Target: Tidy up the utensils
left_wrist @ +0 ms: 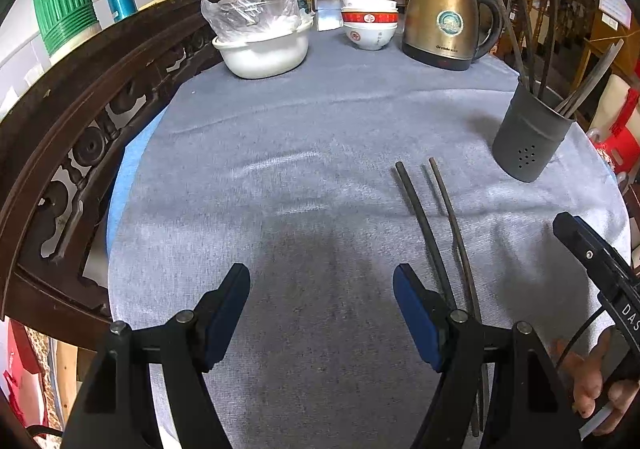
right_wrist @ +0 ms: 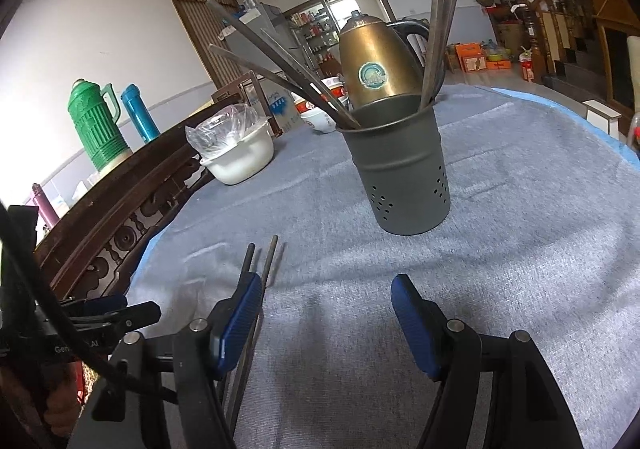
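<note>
Two dark chopsticks point(left_wrist: 438, 217) lie side by side on the grey tablecloth, just right of my left gripper point(left_wrist: 322, 289), which is open and empty above the cloth. The same chopsticks point(right_wrist: 262, 269) run under the left finger of my right gripper point(right_wrist: 326, 303), which is also open and empty. A dark grey perforated utensil holder point(right_wrist: 400, 169) stands upright ahead of the right gripper with several chopsticks leaning in it. It also shows at the right of the left wrist view point(left_wrist: 530, 131).
A copper electric kettle point(left_wrist: 442, 15), stacked red-and-white bowls point(left_wrist: 369, 23) and a white basin point(left_wrist: 264, 49) holding a plastic-wrapped dish stand at the table's far side. A carved dark wooden rail point(left_wrist: 80, 137) borders the left edge. Green and blue flasks point(right_wrist: 104, 125) stand behind it.
</note>
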Demonstrator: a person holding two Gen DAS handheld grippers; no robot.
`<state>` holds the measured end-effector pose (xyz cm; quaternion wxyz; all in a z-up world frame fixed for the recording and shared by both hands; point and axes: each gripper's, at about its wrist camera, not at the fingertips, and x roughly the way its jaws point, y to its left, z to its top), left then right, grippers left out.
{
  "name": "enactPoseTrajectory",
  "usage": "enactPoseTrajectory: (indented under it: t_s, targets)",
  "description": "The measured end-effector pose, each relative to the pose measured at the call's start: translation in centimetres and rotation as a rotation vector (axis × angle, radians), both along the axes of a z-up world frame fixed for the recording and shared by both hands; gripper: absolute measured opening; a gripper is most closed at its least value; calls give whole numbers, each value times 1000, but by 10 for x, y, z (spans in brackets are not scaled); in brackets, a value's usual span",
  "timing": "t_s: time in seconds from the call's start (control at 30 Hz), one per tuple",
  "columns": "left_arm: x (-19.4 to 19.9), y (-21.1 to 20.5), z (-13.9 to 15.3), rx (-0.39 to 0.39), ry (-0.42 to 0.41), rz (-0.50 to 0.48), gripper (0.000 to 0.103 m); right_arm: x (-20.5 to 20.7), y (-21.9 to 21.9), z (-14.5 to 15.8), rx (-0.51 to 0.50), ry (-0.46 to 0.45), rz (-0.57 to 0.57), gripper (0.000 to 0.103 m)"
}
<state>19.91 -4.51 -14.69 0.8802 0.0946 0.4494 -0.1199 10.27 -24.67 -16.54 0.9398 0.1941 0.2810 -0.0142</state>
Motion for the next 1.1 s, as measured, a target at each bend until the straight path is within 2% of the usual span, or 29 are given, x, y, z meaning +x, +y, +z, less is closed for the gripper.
enactPoseTrajectory:
  t_s: [0.47, 1.1]
  targets:
    - [3, -1, -14, 24, 41, 3, 75, 6, -2, -9, 31, 58, 3, 71]
    - [-2, -13, -23, 80, 28, -24, 75, 7, -9, -15, 86, 83, 1, 71]
